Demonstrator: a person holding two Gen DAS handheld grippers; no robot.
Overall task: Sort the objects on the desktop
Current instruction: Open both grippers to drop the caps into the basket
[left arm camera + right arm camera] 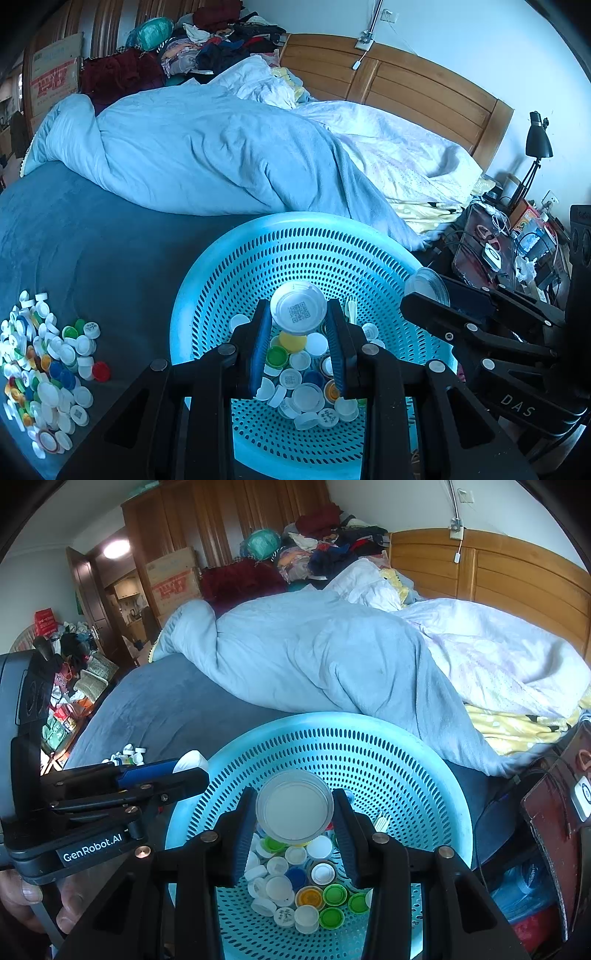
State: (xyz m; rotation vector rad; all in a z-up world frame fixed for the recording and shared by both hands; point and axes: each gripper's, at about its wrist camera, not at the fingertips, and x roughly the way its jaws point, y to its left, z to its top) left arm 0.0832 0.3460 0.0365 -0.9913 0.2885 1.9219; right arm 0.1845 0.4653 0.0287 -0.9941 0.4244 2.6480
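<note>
Now the left gripper is pinching a white cap and the right gripper a clear lid, both at frame centre above the blue basket; releasing low should be stopping any bounce.

a lived-in bedroom in a home. a wide bed with a dark blue sheet fills the middle, a rumpled pale blue duvet and a white quilt heaped across it, backed by a wooden headboard. clothes are piled at the far side before tall wooden wardrobes, with a cardboard box beside them. a crowded nightstand with a black desk lamp stands by the bed, and an open door leads out.
</note>
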